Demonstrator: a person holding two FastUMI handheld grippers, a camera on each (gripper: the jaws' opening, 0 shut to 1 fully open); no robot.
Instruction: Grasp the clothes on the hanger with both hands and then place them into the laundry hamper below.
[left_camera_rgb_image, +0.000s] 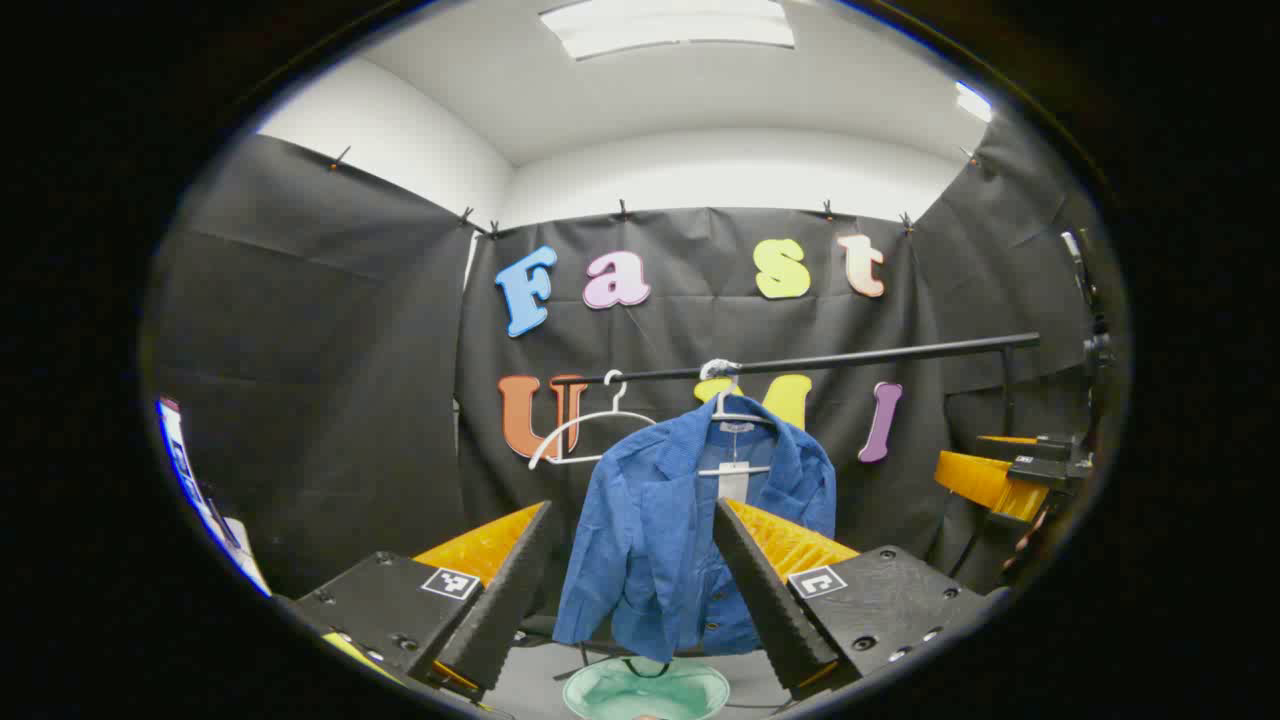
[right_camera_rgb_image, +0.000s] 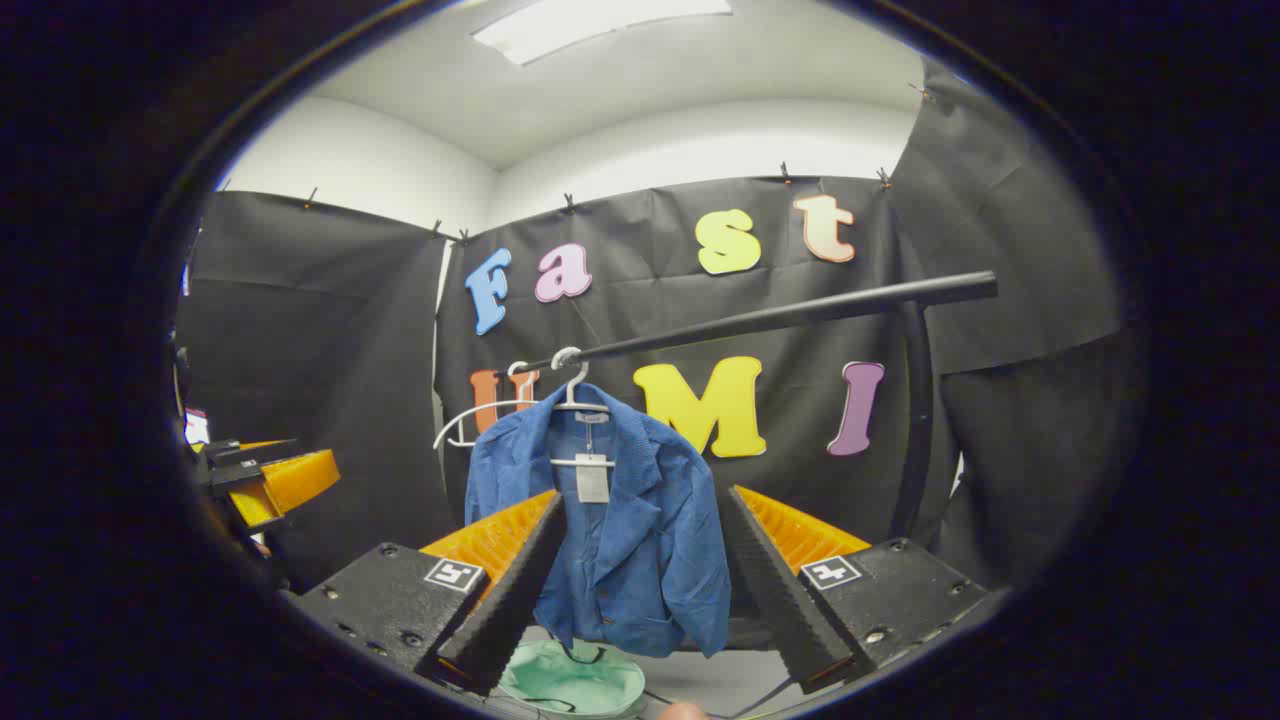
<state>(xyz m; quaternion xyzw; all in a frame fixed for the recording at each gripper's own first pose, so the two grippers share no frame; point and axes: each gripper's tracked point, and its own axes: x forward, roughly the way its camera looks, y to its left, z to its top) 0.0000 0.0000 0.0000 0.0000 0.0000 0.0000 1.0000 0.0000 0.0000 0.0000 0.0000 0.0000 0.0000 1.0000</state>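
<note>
A blue jacket (left_camera_rgb_image: 680, 530) (right_camera_rgb_image: 615, 530) hangs on a white hanger (left_camera_rgb_image: 735, 412) (right_camera_rgb_image: 572, 400) from a black rail (left_camera_rgb_image: 850, 357) (right_camera_rgb_image: 780, 318). Below it stands a pale green hamper (left_camera_rgb_image: 645, 692) (right_camera_rgb_image: 572, 680), seen from above. My left gripper (left_camera_rgb_image: 630, 590) is open, its fingers framing the jacket from a distance. My right gripper (right_camera_rgb_image: 640, 590) is open too, also short of the jacket. In the left gripper view the right gripper (left_camera_rgb_image: 1000, 480) shows at the far right; in the right gripper view the left gripper (right_camera_rgb_image: 265, 480) shows at the far left.
An empty white hanger (left_camera_rgb_image: 585, 430) (right_camera_rgb_image: 480, 415) hangs on the rail left of the jacket. The rail's upright post (right_camera_rgb_image: 915, 400) stands at the right. Black cloth walls close in behind and on both sides.
</note>
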